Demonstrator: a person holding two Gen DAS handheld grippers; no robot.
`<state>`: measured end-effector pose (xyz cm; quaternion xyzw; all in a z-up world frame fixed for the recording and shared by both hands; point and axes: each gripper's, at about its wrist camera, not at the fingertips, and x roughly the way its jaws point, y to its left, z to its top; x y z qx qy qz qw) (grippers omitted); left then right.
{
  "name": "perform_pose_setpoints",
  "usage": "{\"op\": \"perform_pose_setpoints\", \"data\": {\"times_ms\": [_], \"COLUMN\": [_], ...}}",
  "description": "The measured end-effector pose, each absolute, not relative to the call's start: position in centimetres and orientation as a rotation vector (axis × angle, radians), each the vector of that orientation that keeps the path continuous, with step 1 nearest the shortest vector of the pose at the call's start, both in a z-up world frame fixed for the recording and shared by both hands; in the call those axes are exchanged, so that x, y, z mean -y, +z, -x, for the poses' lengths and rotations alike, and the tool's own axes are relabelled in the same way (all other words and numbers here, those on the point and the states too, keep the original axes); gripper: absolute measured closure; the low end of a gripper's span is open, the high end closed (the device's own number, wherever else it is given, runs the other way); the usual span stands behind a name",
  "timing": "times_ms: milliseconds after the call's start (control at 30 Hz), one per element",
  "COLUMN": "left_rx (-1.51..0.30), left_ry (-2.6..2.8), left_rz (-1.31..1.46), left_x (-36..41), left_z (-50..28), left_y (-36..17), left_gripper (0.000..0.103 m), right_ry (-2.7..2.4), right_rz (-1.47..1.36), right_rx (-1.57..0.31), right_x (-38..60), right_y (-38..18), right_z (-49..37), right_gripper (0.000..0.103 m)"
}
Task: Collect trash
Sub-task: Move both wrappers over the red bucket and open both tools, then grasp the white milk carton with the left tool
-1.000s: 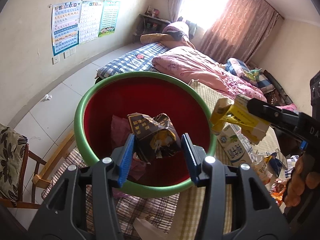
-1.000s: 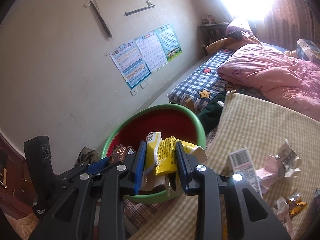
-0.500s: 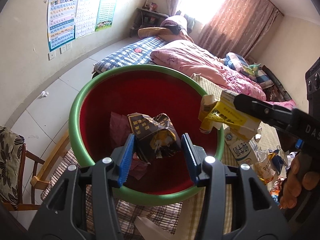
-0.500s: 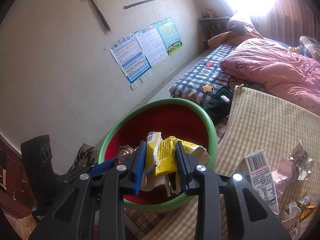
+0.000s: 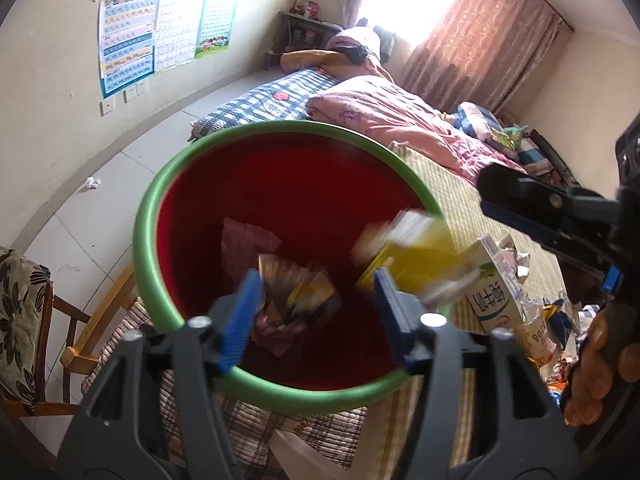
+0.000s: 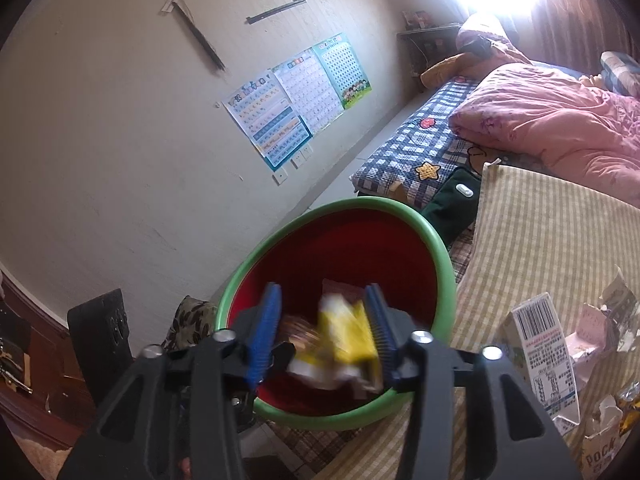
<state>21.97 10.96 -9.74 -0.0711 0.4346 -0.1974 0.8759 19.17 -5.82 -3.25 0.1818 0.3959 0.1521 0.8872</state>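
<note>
yellow, motion-blurred, the crumpled yellow carton (image 6: 340,340) shows between the blue pads of the right gripper (image 6: 320,332), inside the rim line of the basin (image 6: 436,248). the right jaws have just been opening; a gap shows on the left pad's side, and whether the right pad touches the carton cannot be told through the blur. in the left wrist view the same carton (image 5: 412,256) appears smeared at the basin's right edge, well below the right gripper's black arm (image 5: 548,204).

the dark snack wrapper (image 5: 296,292) lies blurred between the pads of the left gripper (image 5: 316,312), clear of both. the left jaws have just been opening and stand apart, gripping nothing. under the wrapper, on the red floor of the basin (image 5: 148,240), lies a pink wrapper (image 5: 244,240).

the basin is red inside with a green rim, and rests on a checked bed cover beside a yellow striped mat (image 6: 532,232).

on the mat to the right of the basin: an upright white milk carton (image 6: 544,356) with a barcode, torn pale packaging (image 6: 592,328) beyond it, and a snack bag (image 6: 600,452) at the lower edge. a hand (image 5: 600,360) grips the right gripper's handle.

further out: a pink quilt (image 5: 396,120) on the bed, a blue checked blanket (image 6: 424,144), three wall charts (image 5: 160,28), brown curtains (image 5: 488,44) at a bright window, a wooden chair with a floral cushion (image 5: 20,312), and a crumpled paper scrap (image 5: 91,183) on the tiled floor.
</note>
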Motion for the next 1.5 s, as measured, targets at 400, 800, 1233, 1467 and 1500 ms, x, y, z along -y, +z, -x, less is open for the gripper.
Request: {"op": "perform_pose_setpoints", "data": {"times_ms": [400, 800, 1233, 1467, 1500], "left_rx": [-0.886, -0.875, -0.872, -0.890, -0.887], "left_ry": [-0.392, -0.452, -0.536, -0.523, -0.518], "left_rz": [0.149, 0.150, 0.115, 0.093, 0.078], "left_x": [-10.7, -8.5, -4.0, -0.9, -0.6], "left_z": [-21.1, -19.7, -18.2, -15.4, -14.9], "left_y": [-9.2, -8.5, -8.2, -8.2, -8.1], "left_gripper": [0.038, 0.038, 0.038, 0.038, 0.038], "right_ry": [0.249, -0.080, -0.127, -0.034, -0.026], "right_rz": [-0.375, -0.346, -0.296, -0.269, -0.272], "right_rx": [-0.790, -0.931, -1.106, -1.107, -1.105], "right_x": [8.7, 20.5, 23.0, 23.2, 23.4], "right_y": [-2.3, -6.8, -11.2, -11.1, -11.1], "right_z": [-15.7, -8.5, -5.2, -5.7, -5.7], "right_gripper": [0.045, 0.040, 0.045, 0.044, 0.044]}}
